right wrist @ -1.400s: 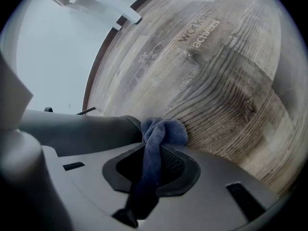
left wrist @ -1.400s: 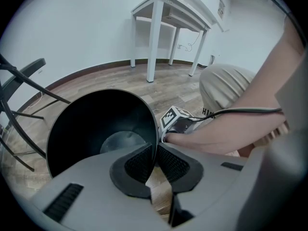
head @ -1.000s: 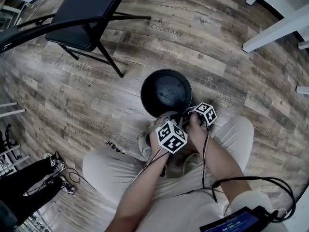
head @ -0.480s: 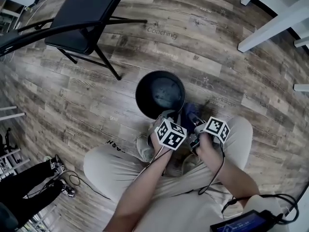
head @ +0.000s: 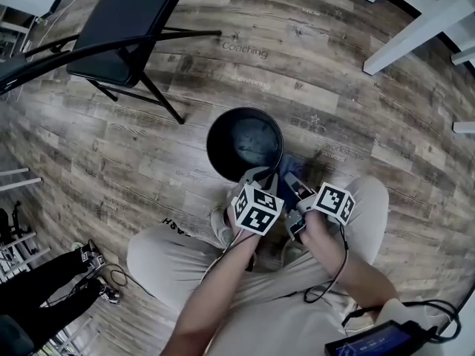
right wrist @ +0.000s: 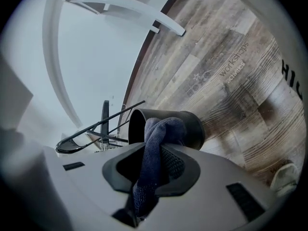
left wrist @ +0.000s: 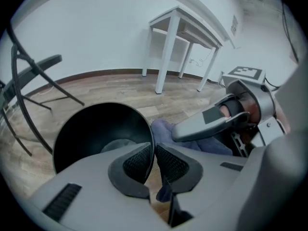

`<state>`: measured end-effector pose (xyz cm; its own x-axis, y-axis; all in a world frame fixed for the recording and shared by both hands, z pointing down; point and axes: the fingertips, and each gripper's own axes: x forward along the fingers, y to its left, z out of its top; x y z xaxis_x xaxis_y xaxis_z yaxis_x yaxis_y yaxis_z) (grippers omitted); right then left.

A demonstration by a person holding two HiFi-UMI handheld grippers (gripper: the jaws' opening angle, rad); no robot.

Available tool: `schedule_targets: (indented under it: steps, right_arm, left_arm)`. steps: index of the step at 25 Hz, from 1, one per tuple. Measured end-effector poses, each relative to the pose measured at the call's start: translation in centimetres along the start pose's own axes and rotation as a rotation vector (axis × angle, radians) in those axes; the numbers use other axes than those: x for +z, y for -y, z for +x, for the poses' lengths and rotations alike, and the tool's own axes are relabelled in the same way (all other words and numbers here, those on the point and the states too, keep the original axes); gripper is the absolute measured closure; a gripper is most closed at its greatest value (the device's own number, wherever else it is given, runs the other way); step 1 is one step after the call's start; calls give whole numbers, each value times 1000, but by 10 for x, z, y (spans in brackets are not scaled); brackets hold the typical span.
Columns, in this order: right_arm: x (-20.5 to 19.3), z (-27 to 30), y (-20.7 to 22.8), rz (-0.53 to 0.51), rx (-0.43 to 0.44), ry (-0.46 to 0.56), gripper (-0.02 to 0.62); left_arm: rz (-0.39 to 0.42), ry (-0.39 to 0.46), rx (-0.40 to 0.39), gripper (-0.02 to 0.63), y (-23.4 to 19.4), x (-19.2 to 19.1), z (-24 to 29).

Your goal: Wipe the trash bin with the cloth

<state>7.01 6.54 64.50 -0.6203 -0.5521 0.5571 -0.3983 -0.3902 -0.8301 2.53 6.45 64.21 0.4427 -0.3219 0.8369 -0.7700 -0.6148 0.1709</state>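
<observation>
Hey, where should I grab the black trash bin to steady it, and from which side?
Pinch the thin rim on the side nearest you, coming from above with one jaw inside and one outside. The bin stands upright and open, and its round body looks too wide to span.

Floor (head: 133, 154), head view: pale word "Coaching" printed on the planks. Right gripper view: "workshop" on the floor, with a smaller line beneath too faint to read. Big dark letters at the frame edge, only "H" sure. Screen (head: 371, 341): digits too small.
</observation>
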Motion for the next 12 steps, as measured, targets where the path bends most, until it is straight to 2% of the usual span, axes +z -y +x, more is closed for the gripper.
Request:
schedule_targets:
  steps: [3, 8, 12]
  right_arm:
    - [-6, 6, -5, 18, 5, -1, 526]
    - [-21, 19, 4, 96, -9, 2, 526]
    - [-25, 32, 20, 115, -42, 14, 526]
  left_arm:
    - [64, -29, 24, 569, -4, -4, -7]
    - [-20, -54, -20, 569, -10, -20, -2]
    - [1, -65, -27, 569, -8, -21, -2]
